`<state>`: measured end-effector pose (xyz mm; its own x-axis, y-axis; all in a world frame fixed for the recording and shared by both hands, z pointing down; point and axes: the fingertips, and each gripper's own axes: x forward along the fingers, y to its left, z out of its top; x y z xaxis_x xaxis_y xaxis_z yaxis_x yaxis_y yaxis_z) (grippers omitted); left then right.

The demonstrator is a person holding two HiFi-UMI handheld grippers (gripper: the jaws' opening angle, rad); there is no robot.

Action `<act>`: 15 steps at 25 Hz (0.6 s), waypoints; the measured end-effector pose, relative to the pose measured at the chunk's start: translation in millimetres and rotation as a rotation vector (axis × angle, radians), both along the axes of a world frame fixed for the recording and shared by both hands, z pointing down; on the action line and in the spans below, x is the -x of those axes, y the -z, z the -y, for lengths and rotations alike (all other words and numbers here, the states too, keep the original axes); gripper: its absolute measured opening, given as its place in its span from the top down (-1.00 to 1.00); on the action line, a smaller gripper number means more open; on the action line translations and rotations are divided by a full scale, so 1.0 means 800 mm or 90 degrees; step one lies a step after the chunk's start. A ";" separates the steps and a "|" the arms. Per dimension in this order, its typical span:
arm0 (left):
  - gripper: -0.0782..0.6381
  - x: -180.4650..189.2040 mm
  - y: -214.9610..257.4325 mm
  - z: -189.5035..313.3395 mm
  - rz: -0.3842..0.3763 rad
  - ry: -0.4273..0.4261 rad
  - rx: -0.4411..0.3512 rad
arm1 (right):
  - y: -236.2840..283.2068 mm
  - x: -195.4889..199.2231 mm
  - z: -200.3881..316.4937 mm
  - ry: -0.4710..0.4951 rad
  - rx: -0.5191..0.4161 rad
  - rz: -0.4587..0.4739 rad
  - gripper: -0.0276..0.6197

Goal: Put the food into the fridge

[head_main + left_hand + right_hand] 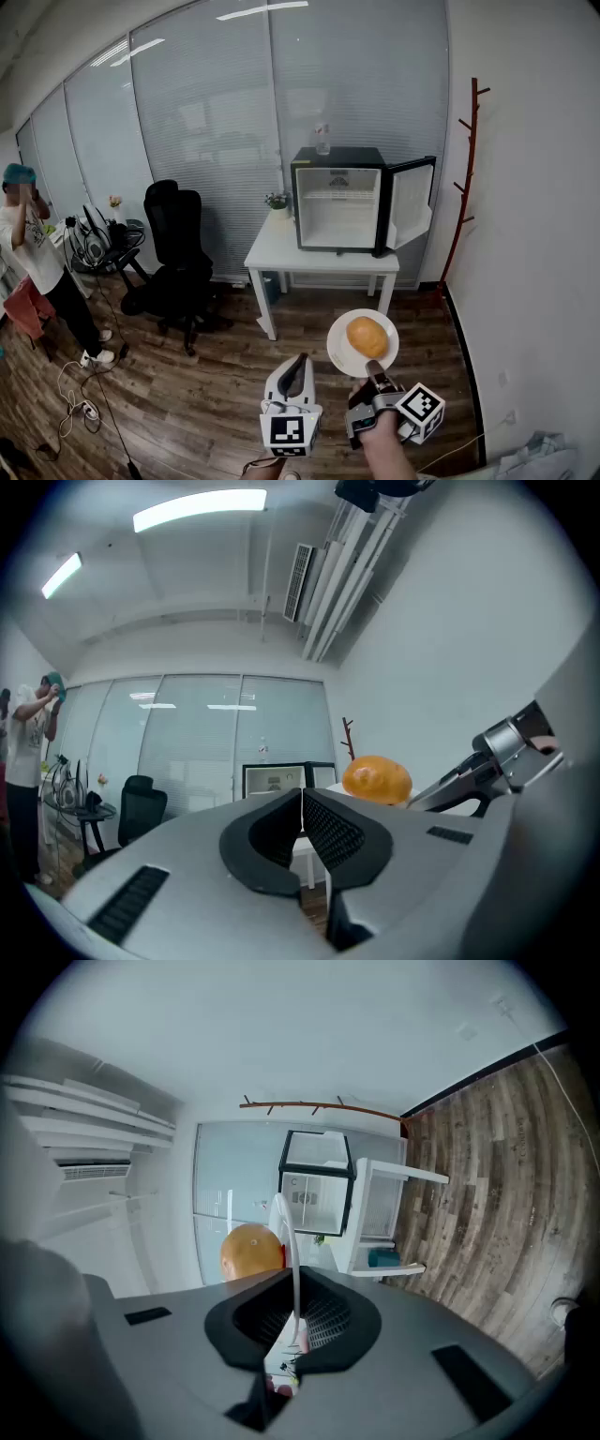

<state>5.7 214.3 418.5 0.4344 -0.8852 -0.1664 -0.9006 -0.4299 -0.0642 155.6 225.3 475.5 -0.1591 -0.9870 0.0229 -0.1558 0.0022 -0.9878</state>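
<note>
Plate [336, 350] carrying orange food [367, 337], rim pinched in right claw [373, 367], left claw [299, 361] closed empty, open fridge [337, 208], label unreadable

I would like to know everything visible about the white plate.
The plate is round, white and smooth, like ceramic. It is held about level in the air above the wooden floor. The right tongs are shut on its near rim. One rounded orange-yellow food item lies on it, near the middle.
</note>
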 end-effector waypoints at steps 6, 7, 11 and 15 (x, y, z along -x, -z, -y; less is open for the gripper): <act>0.70 0.011 0.009 -0.050 -0.004 -0.009 0.002 | 0.010 0.011 -0.049 0.000 -0.005 0.007 0.80; 0.70 0.013 0.010 -0.053 -0.003 -0.009 0.001 | 0.011 0.014 -0.052 0.000 -0.007 0.006 0.80; 0.70 0.020 0.017 -0.051 0.000 -0.012 -0.009 | 0.017 0.027 -0.048 -0.001 -0.011 0.003 0.80; 0.70 0.036 0.018 -0.036 -0.004 -0.013 -0.008 | 0.012 0.042 -0.036 -0.009 0.000 0.001 0.80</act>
